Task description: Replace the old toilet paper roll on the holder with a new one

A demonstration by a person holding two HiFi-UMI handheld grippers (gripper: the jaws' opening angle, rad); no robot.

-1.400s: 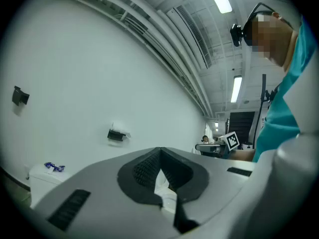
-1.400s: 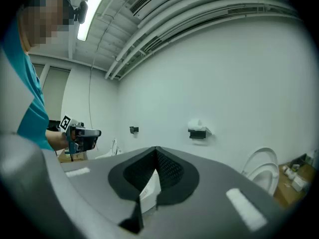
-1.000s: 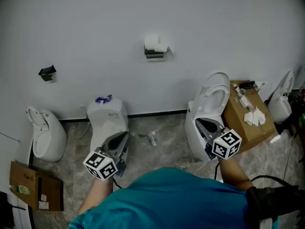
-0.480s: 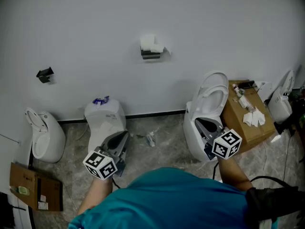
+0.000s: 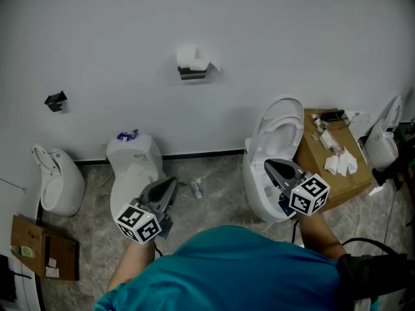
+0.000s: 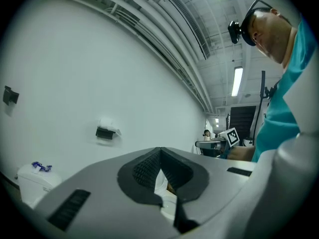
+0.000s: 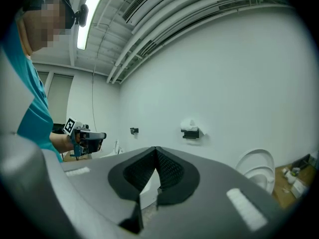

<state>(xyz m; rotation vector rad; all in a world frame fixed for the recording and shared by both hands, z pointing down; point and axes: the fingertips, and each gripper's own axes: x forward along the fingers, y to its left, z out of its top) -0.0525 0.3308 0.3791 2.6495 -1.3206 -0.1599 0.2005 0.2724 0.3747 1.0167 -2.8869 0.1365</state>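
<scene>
The toilet paper roll (image 5: 192,57) sits on the wall holder (image 5: 192,74), well ahead of and above both units. The left hand-held gripper (image 5: 170,185) has its jaws together and empty. The right hand-held gripper (image 5: 271,167) likewise has its jaws together and empty, near the open toilet (image 5: 280,118).

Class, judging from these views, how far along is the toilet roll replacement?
Done: nothing visible. The old roll sits on the wall holder. In hand: nothing; left gripper and right gripper have jaws together, empty, away from the wall. Left: remove it, fit a new one.
</scene>
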